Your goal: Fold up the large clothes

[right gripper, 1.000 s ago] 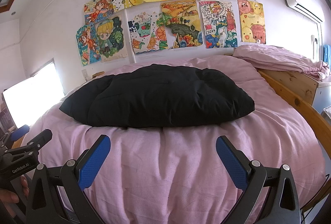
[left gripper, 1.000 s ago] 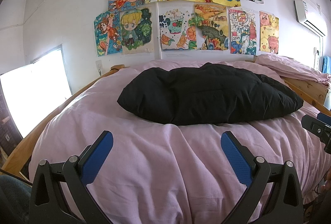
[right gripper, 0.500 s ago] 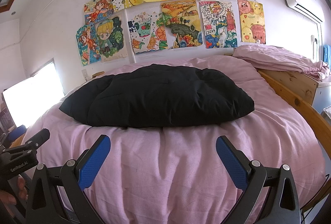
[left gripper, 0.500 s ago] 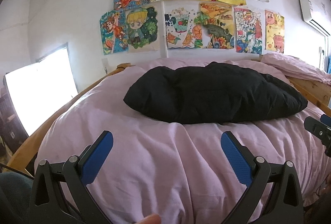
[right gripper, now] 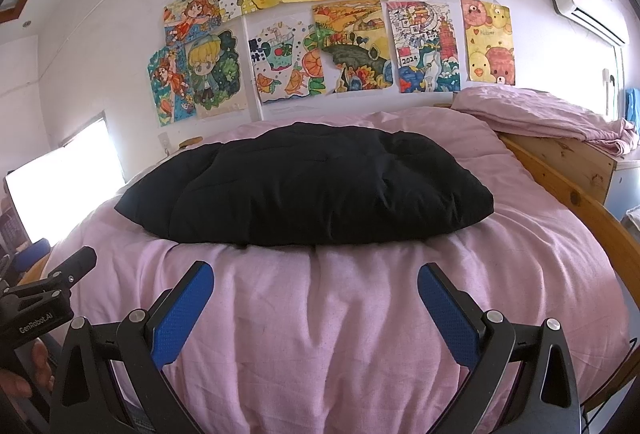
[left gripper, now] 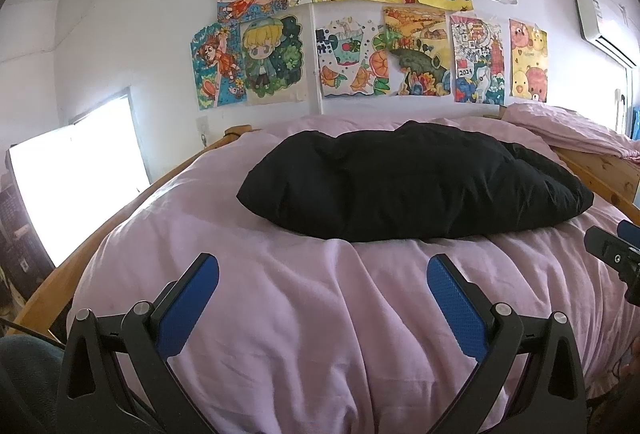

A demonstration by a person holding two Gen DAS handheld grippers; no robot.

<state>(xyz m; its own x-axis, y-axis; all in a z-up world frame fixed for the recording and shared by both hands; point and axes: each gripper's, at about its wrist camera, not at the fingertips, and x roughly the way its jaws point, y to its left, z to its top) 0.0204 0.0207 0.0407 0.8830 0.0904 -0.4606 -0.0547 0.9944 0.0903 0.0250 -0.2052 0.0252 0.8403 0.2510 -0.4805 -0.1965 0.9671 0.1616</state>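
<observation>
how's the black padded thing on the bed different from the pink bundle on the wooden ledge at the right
The black padded garment is dark, puffy and lies spread out in the middle of the pink bed cover; the pink folded bedding is pale, thinner and wrinkled, and rests on the wooden ledge beside the bed. The black garment looks broader, the pink bundle more compact. Both are soft fabric, and no hand-held gripper touches either.

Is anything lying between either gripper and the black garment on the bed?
Nothing visible. Only bare pink bedding lies between the open left gripper and the black garment, and likewise ahead of the open right gripper.
</observation>
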